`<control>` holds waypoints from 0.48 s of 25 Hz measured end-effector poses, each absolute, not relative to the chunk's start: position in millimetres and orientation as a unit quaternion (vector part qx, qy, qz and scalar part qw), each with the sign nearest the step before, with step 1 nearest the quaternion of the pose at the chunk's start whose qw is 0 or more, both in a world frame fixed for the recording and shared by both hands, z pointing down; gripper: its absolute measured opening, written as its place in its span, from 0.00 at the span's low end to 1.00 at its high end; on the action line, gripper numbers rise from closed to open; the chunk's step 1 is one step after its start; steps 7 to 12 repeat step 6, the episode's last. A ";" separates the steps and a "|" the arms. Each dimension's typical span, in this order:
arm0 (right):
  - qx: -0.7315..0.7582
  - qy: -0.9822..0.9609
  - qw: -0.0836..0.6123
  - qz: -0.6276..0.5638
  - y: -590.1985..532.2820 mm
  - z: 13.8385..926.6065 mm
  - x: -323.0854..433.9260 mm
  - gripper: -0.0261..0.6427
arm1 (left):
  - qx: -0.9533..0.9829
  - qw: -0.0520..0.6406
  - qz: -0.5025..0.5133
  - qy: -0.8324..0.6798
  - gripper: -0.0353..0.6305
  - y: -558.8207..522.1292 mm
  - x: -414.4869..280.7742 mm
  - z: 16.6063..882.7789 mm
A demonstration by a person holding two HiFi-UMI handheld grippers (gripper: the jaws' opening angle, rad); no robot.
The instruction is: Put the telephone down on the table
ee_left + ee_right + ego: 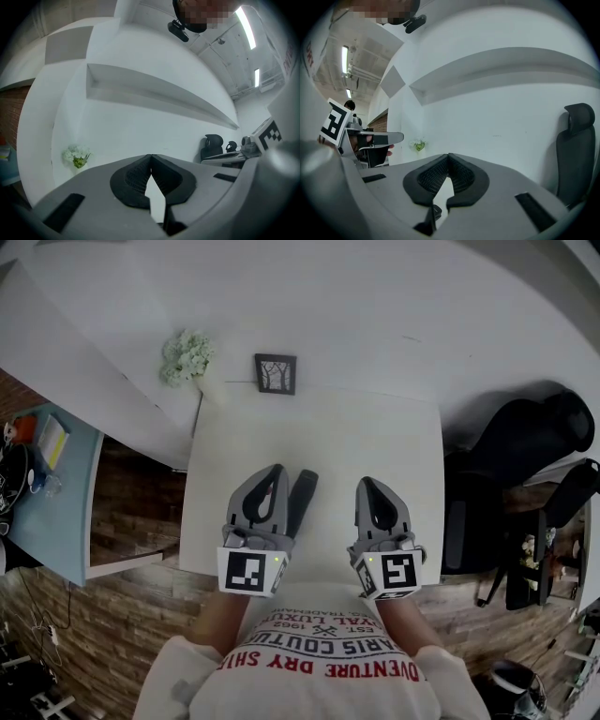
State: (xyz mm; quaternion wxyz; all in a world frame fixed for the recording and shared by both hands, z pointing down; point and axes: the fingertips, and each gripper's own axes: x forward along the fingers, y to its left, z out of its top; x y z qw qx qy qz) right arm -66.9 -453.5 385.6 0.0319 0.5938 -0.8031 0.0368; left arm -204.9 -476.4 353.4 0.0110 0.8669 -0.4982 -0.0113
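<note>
A dark telephone handset [302, 499] lies on the white table [375, 437], just right of my left gripper [274, 471] and apart from its tips. In the left gripper view, the left gripper [151, 157] points up at the white wall, its jaws shut tip to tip with nothing between them. My right gripper [367, 485] hovers over the table further right. Its jaws [449, 156] also meet at the tips and hold nothing. The handset does not show in either gripper view.
A small framed picture [276, 373] and a bunch of pale flowers [186, 356] stand at the table's far edge against the wall. A black office chair [525, 442] is close on the right. A blue table [56, 493] with clutter stands at the left over wooden flooring.
</note>
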 end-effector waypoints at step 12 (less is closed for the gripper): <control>0.599 -0.799 0.040 0.038 -454.6 388.9 -63.0 0.08 | 0.866 0.019 0.003 -0.499 0.09 -477.3 -202.7 363.1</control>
